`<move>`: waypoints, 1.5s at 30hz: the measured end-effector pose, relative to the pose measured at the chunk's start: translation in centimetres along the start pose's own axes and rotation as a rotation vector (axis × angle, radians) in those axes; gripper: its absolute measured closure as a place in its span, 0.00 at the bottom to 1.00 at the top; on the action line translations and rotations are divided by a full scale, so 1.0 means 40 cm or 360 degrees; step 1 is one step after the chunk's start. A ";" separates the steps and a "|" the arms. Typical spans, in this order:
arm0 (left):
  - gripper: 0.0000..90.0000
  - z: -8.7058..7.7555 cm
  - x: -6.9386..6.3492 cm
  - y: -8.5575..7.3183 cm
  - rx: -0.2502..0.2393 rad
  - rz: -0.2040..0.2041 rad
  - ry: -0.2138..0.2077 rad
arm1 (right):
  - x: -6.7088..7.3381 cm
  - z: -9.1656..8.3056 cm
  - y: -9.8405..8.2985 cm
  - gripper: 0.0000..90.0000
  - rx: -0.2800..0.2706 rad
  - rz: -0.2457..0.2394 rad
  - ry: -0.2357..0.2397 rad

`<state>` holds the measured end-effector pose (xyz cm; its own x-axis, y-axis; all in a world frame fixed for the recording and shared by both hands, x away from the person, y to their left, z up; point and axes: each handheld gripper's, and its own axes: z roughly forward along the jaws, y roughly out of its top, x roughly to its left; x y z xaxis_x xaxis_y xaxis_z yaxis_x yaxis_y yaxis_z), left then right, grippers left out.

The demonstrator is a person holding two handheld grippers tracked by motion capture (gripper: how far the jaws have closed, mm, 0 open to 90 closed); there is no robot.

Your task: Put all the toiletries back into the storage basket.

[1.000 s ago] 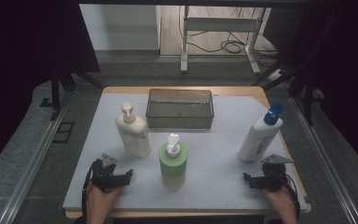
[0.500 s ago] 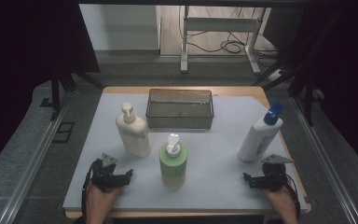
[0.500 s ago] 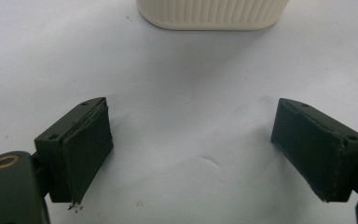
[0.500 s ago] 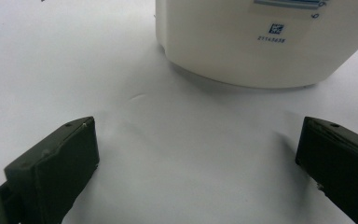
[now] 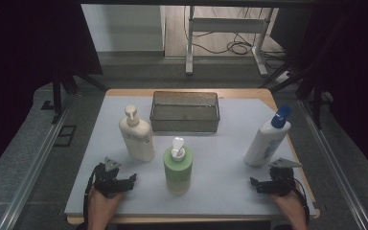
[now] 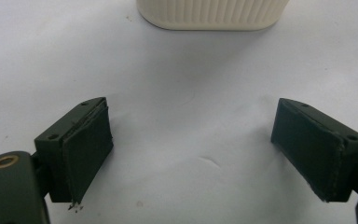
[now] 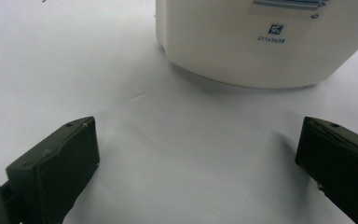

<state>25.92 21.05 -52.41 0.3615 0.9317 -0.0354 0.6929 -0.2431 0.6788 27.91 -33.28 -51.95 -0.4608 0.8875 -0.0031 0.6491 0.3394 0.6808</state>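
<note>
Nothing has moved since the earlier frame. Three bottles stand around one wire basket (image 5: pixel 185 111): the cream pump bottle (image 5: pixel 136 134) front-left of it, green pump bottle (image 5: pixel 178 166) before it, blue-capped white bottle (image 5: pixel 267 138) to its right. Left gripper (image 5: pixel 128 180) and right gripper (image 5: pixel 255 184) rest with jaws wide, holding nothing.

3 bottles (image 5: pixel 178 165), 1 mesh basket (image 5: pixel 185 111), 2 hand-held grippers (image 5: pixel 117 182).
</note>
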 end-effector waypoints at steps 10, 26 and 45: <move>0.13 0.000 0.000 0.000 -0.0001 0.0000 -0.0002 | -0.024 -0.015 -0.002 0.09 -0.0024 0.0035 0.0062; 0.13 0.000 0.001 0.000 -0.0001 0.0000 -0.0003 | -0.066 -0.044 0.001 0.20 -0.0026 0.0102 0.0076; 0.13 0.000 0.001 0.000 -0.0003 0.0001 -0.0003 | -0.142 -0.050 0.009 0.77 -0.0052 0.0172 0.0005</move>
<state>25.92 21.09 -52.43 0.3628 0.9312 -0.0364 0.6916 -0.2428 0.6803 29.53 -38.83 -50.23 -0.3915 0.9172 0.0738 0.6748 0.2316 0.7007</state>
